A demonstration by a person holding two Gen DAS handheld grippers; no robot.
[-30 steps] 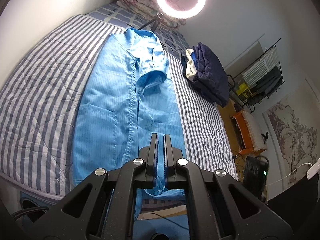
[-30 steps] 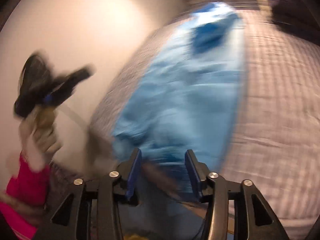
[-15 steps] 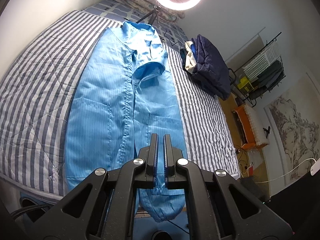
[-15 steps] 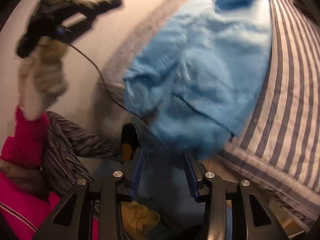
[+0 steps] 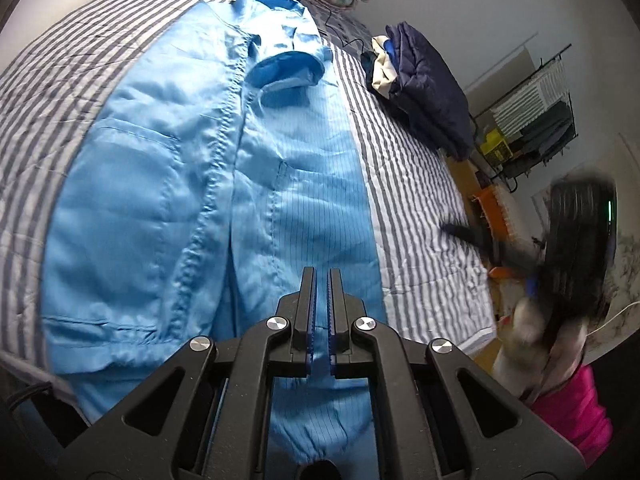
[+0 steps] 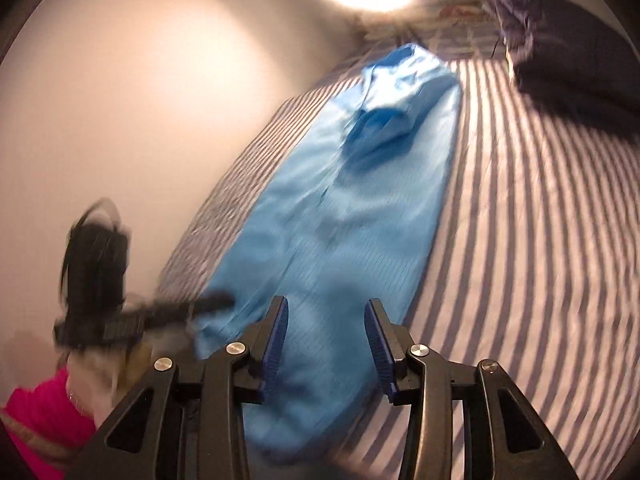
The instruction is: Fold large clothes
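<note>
Currently: blue coverall (image 5: pixel 224 184) being kept spread lengthwise on striped bed (image 5: pixel 416 208), collar end at far side, leg cuffs being draped over near edge of bed. Left gripper (image 5: pixel 321 276) being held above coverall's near end, jaws together, nothing between them. Right gripper (image 6: pixel 326 308) being held over coverall's near end too; jaws apart after having just been closing, no cloth pinched. Dark folded clothes (image 5: pixel 424 88) lying on bed, right of coverall's collar. Right-wrist view being blurred.
</note>
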